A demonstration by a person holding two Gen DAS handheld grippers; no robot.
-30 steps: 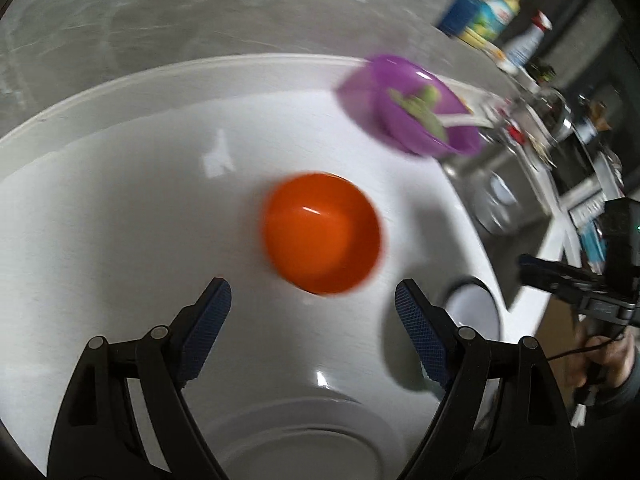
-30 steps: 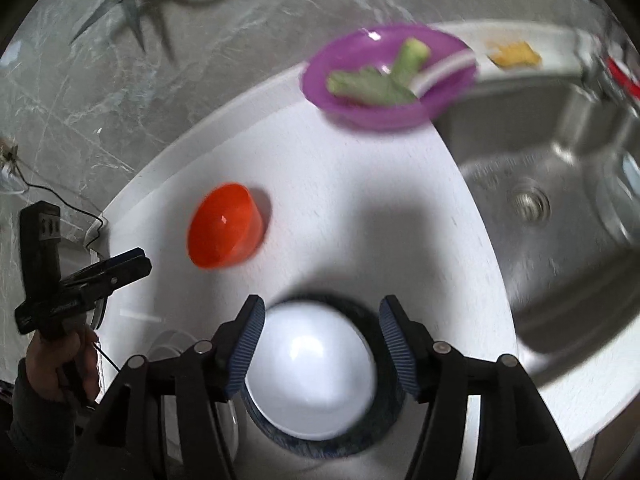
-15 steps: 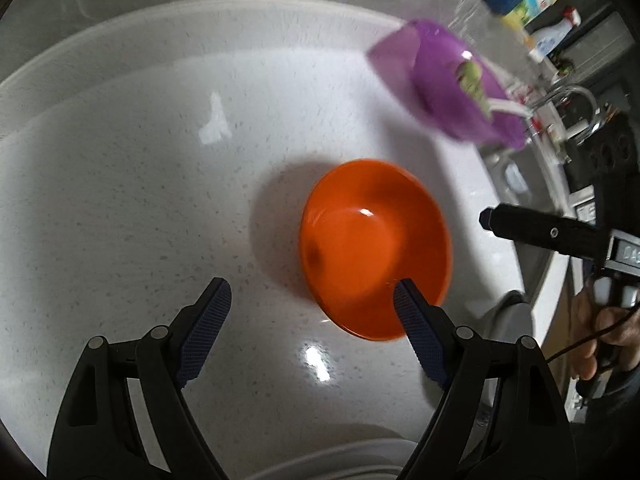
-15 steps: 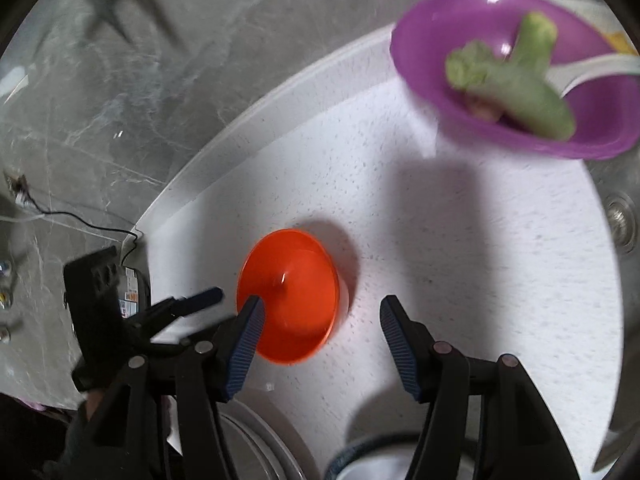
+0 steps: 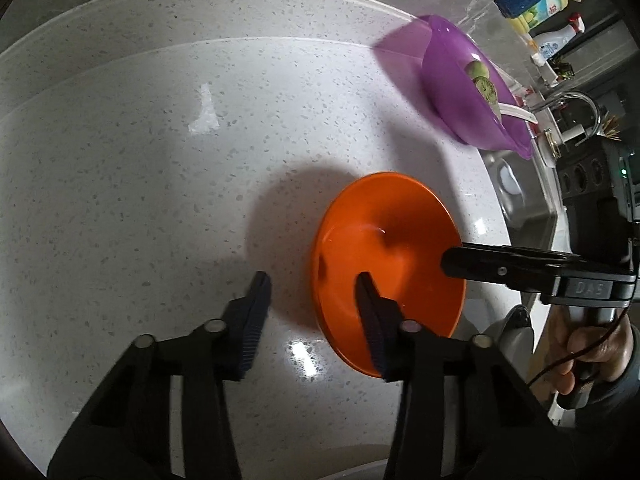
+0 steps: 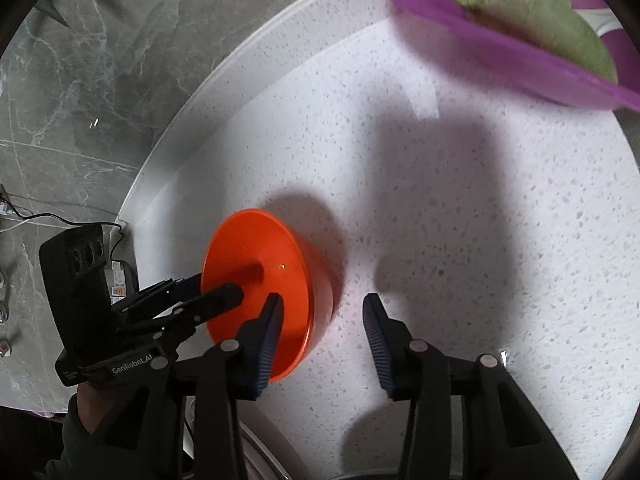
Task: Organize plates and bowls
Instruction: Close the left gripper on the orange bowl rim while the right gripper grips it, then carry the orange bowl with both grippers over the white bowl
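Small glossy orange plastic bowl (image 5: 388, 264) sits upright on the white speckled worktop (image 5: 160, 184), near the sink-side edge; both tongs straddle its rim, unclenched, one finger inside and one outside. We'd clench only one: left tongs (image 5: 312, 312) look best seated. Back the right tongs (image 6: 320, 320) off, lift straight, stay clear of the purple plastic bowl (image 5: 468, 88) with green vegetable pieces.
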